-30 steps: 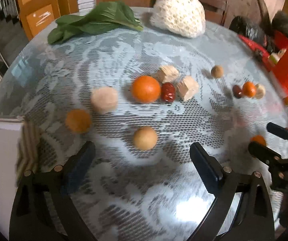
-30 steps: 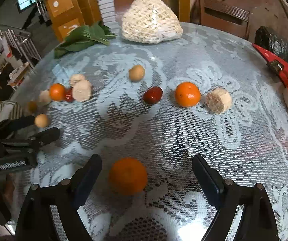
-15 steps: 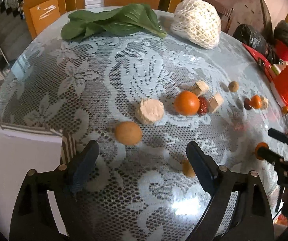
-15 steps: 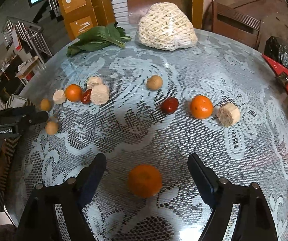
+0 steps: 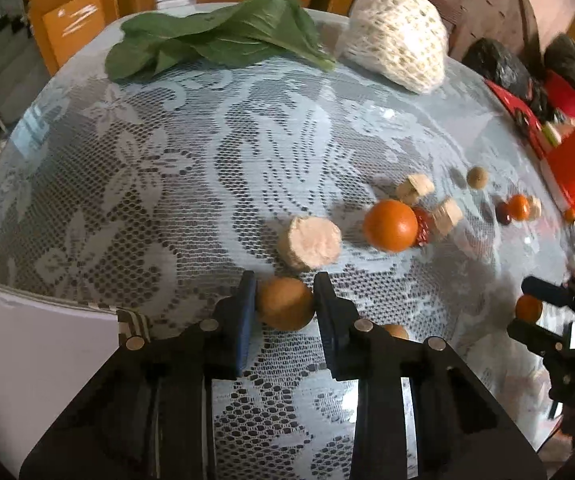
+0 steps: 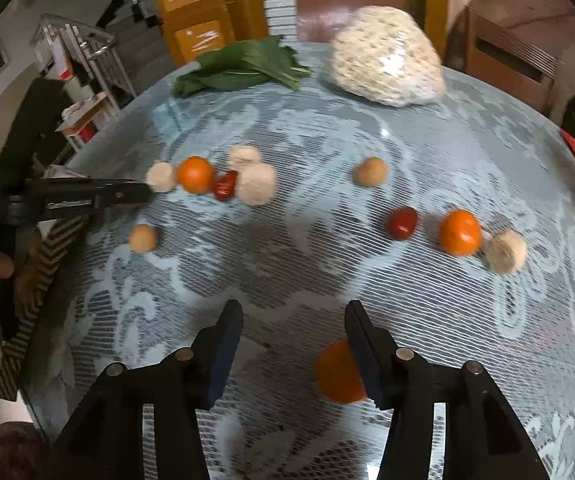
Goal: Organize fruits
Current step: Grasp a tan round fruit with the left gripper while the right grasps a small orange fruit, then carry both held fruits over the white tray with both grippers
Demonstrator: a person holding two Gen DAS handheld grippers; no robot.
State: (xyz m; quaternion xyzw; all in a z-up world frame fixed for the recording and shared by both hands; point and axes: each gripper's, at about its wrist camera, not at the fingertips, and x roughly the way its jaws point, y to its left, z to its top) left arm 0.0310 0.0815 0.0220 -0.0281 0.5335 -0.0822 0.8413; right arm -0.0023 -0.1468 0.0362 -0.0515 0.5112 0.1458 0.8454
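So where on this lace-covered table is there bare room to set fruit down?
Free: the wide lace stretch between the green leafy vegetable and the pale cut cylinder. Crowded: around the big orange fruit, dark red fruit and tan chunks.

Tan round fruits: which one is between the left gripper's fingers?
The tan fruit below the pale cut slice, pinched by the left gripper; the others lie free on the lace.

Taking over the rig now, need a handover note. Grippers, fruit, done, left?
Left gripper: jaws have just closed onto the tan round fruit, pads on both sides.
Right gripper: jaws have been closing but are open; the near orange sits against its right finger, ungripped.
Done: nothing looks sorted.
Left: the other fruits and pale pieces lie scattered on the lace tablecloth.
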